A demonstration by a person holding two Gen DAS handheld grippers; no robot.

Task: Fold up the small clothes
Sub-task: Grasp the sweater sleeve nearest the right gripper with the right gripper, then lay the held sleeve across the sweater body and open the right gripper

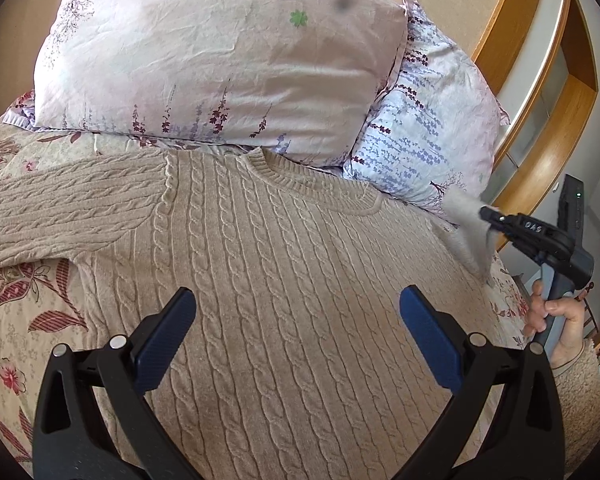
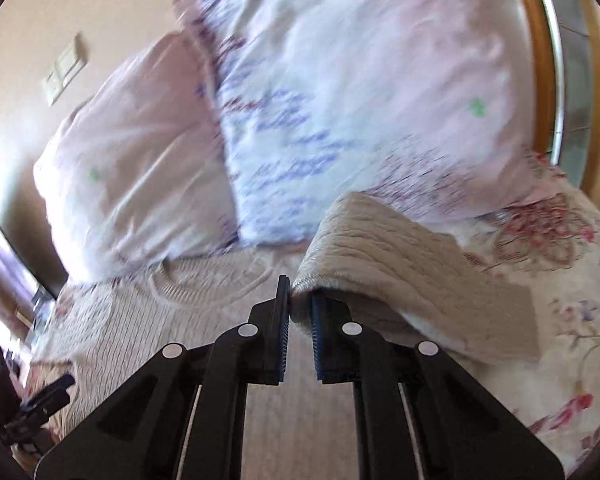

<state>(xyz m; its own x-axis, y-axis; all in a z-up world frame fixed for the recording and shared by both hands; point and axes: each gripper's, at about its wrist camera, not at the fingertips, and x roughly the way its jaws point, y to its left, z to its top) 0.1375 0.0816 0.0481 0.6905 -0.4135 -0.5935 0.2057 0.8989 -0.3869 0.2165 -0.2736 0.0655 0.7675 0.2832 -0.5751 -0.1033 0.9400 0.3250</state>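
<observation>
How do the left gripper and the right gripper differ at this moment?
The left gripper stands wide open; the right gripper is shut. The left gripper holds nothing and hovers over the body of the beige sweater; the right gripper pinches the sweater's sleeve and holds it off the bedspread. Both have black frames with blue pads.

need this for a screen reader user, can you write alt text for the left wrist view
A beige cable-knit sweater lies flat on a floral bedspread, with the open left gripper above its chest. At right, the right gripper pinches the sweater's sleeve and lifts it. Two floral pillows lie behind the collar.
</observation>
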